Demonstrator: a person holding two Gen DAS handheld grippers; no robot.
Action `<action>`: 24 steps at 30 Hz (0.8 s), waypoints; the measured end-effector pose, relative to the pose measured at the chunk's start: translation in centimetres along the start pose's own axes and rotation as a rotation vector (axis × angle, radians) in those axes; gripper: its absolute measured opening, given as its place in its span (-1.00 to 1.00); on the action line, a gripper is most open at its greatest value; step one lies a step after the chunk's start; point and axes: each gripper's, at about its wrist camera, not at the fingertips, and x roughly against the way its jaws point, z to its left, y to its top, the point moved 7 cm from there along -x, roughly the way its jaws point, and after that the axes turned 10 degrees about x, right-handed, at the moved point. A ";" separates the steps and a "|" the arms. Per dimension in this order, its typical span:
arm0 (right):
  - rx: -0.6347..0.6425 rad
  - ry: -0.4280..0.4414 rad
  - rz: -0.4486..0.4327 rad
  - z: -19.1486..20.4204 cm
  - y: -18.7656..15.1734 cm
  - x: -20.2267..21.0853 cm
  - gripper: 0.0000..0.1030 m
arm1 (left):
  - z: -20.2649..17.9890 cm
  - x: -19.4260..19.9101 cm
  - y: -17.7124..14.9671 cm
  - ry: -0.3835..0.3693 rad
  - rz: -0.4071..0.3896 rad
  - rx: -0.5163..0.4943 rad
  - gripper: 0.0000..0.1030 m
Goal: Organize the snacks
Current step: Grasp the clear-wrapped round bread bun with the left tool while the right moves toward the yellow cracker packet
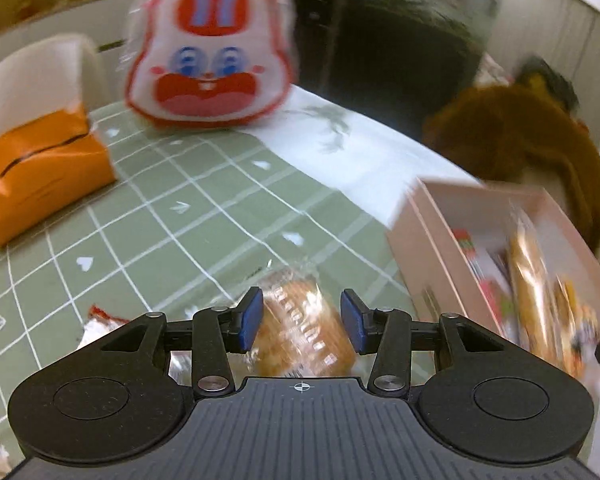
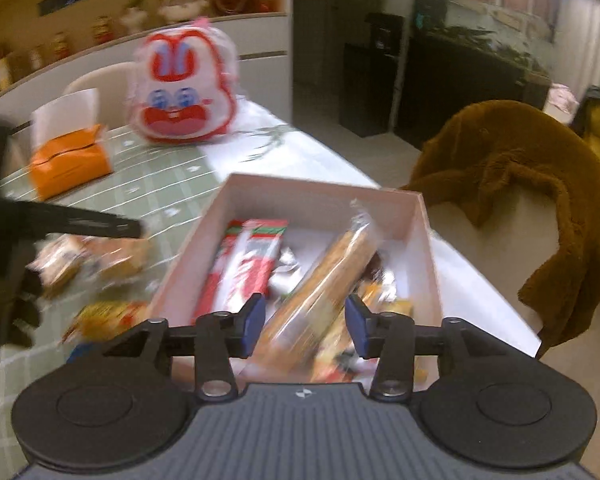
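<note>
Right claw (image 2: 306,326) open over long wrapped snack (image 2: 320,276), its length slanting toward pink box (image 2: 424,248) corner.

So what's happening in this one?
A person is sorting snacks into a pink box on the table. The left claw straddles a wrapped bun on the tablecloth, pads not pressing it. The right claw hangs open over the box, above a long wrapped snack lying inside.

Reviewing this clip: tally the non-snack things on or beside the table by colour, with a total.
Orange: 1, tissue pack
Red and white: 1, rabbit-face bag
Pink: 1, open box
Brown: 1, fuzzy coat draped on a chair
Total: 4
</note>
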 end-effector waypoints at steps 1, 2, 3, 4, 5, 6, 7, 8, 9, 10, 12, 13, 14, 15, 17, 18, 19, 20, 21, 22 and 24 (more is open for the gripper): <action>0.006 0.016 -0.002 0.5 -0.5 0.7 -0.12 | -0.2 0.5 -0.6 -0.008 0.006 -0.023 -0.07; 0.008 0.027 -0.003 0.7 -1.0 1.3 -0.12 | -0.4 1.0 -1.3 -0.015 0.012 -0.045 -0.07; 0.007 0.042 -0.005 1.1 -1.7 1.9 -0.12 | -0.5 1.3 -1.8 -0.019 0.014 -0.064 -0.06; 0.004 0.055 -0.005 1.6 -2.4 2.4 -0.12 | -0.6 1.8 -2.5 -0.021 0.014 -0.083 -0.05; 0.004 0.075 0.000 2.3 -3.2 2.7 -0.12 | -0.7 2.2 -3.0 -0.022 0.015 -0.094 -0.03; 0.008 0.107 0.012 3.1 -4.1 2.8 -0.12 | -0.7 2.6 -3.6 -0.025 0.018 -0.101 -0.03; 0.013 0.139 0.028 3.9 -4.9 2.7 -0.12 | -0.7 3.1 -4.3 -0.030 0.020 -0.105 -0.03; 0.016 0.156 0.043 4.6 -5.4 2.6 -0.12 | -0.7 3.6 -4.8 -0.034 0.021 -0.109 -0.03; 0.019 0.171 0.057 5.3 -5.9 2.5 -0.12 | -0.7 4.1 -5.4 -0.034 0.023 -0.115 -0.03; 0.022 0.188 0.064 6.0 -6.2 2.4 -0.11 | -0.8 4.6 -5.9 -0.033 0.026 -0.121 -0.03; 0.038 0.201 0.060 7.0 -6.3 2.4 -0.02 | -0.9 5.8 -7.2 -0.034 0.033 -0.138 -0.02; 0.052 0.200 0.053 7.5 -6.1 2.4 0.09 | -1.0 6.5 -8.0 -0.035 0.038 -0.144 -0.02; 0.065 0.199 0.047 8.1 -5.7 2.2 0.12 | -1.0 7.1 -8.6 -0.038 0.042 -0.143 -0.02; 0.072 0.202 0.044 8.4 -5.4 2.1 0.12 | -0.8 7.8 -9.3 -0.044 0.049 -0.129 -0.02; 0.075 0.244 0.038 9.2 -4.8 2.2 0.21 | -0.1 9.2 -10.4 -0.064 0.068 -0.061 -0.02; 0.078 0.274 0.042 10.0 -4.7 2.2 0.27 | 0.6 9.8 -10.9 -0.078 0.081 -0.009 0.00; 0.082 0.308 0.052 10.7 -4.6 2.1 0.29 | 1.2 10.3 -11.3 -0.089 0.093 0.046 0.02; 0.088 0.333 0.057 11.4 -4.7 2.1 0.29 | 2.0 10.8 -11.8 -0.097 0.107 0.108 0.03; 0.100 0.356 0.061 12.4 -4.8 2.1 0.29 | 2.6 11.2 -12.1 -0.103 0.116 0.153 0.05; 0.114 0.371 0.063 13.2 -5.0 2.1 0.29 | 3.2 11.7 -12.5 -0.100 0.121 0.191 0.06; 0.157 0.399 0.046 15.3 -5.5 2.5 0.29 | 4.1 12.5 -13.0 -0.079 0.116 0.221 0.07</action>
